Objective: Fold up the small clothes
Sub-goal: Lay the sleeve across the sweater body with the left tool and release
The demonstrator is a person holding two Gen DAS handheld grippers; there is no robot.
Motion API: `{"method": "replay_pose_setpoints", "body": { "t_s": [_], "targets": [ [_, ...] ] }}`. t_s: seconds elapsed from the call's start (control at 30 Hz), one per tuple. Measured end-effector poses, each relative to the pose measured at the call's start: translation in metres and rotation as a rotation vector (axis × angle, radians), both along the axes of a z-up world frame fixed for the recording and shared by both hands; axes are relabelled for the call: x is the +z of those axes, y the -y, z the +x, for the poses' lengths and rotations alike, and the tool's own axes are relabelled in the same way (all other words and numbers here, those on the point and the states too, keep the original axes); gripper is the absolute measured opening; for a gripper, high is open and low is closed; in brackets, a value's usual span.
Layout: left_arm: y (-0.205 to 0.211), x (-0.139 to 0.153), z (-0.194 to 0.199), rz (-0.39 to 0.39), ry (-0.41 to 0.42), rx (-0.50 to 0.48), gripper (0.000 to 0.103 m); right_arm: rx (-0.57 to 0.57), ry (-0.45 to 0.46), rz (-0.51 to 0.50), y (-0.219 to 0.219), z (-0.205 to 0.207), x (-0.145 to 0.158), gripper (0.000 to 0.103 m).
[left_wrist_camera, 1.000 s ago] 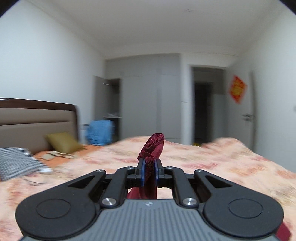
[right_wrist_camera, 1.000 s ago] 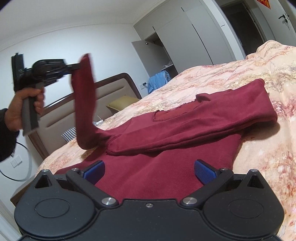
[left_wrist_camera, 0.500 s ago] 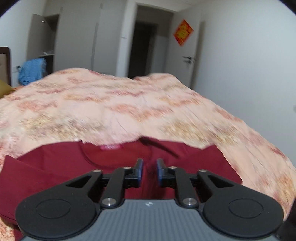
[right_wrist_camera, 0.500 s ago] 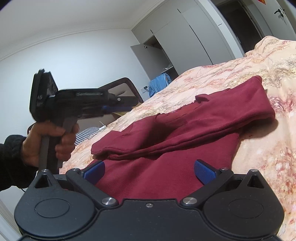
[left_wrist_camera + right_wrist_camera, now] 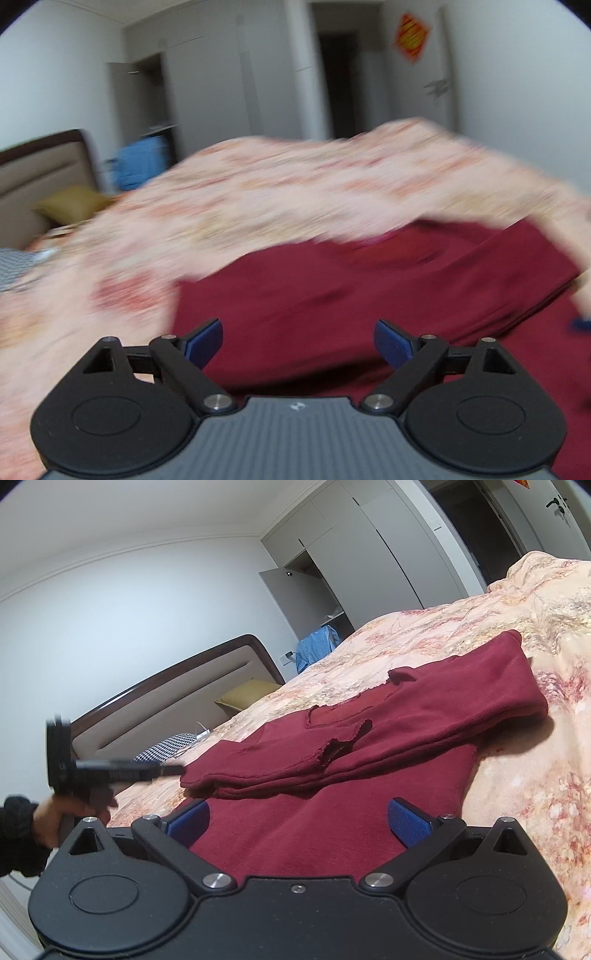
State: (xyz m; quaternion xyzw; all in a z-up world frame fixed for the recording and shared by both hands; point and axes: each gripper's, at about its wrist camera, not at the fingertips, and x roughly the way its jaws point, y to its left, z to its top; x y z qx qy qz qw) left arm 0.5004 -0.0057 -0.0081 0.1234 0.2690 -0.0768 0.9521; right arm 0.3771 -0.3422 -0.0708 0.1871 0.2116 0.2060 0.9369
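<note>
On the floral bedspread (image 5: pixel 517 635), a maroon sweater (image 5: pixel 406 723) lengthwise toward the headboard (image 5: pixel 177 686) (both grippers' fingers (image 5: pixel 393 341) wide apart, left's just opened, empty).

Our left tool (image 5: pixel 298 338) has just been opening and its blue pads stand wide, holding nothing; our right tool (image 5: pixel 298 821) gapes wide too

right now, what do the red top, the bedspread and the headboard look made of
red top: soft matte knit, likely cotton; fine ribbed texture, limp folds, frilled cuff.
bedspread: woven or printed cloth with a faint sheen; floral pattern, soft wrinkles.
headboard: beige padded panel, possibly leatherette, in a glossy dark wood-look frame.
</note>
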Motion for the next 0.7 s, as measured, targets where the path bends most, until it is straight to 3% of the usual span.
{"method": "replay_pose_setpoints", "body": {
  "t_s": [0.1, 0.2, 0.43, 0.53, 0.67, 0.7],
  "targets": [
    [-0.031, -0.014, 0.001, 0.068, 0.014, 0.113, 0.092, -0.019, 0.000, -0.012, -0.002, -0.002, 0.003, 0.103],
    [-0.055, -0.024, 0.011, 0.080, 0.014, 0.180, 0.092, -0.069, -0.004, -0.060, -0.007, 0.000, 0.014, 0.103],
    [-0.054, -0.050, 0.036, 0.189, 0.018, 0.160, 0.091, -0.119, 0.081, -0.210, -0.028, 0.030, 0.045, 0.103],
    [-0.045, -0.054, 0.038, 0.226, 0.062, 0.126, 0.081, -0.105, 0.099, -0.227, -0.040, 0.058, 0.047, 0.102],
    [-0.042, -0.052, 0.039, 0.225, 0.078, 0.038, 0.050, -0.055, 0.073, -0.217, -0.054, 0.086, 0.033, 0.078],
    [-0.042, -0.052, 0.039, 0.222, 0.080, 0.029, 0.049, -0.044, 0.058, -0.234, -0.058, 0.089, 0.025, 0.071]
  ]
}}
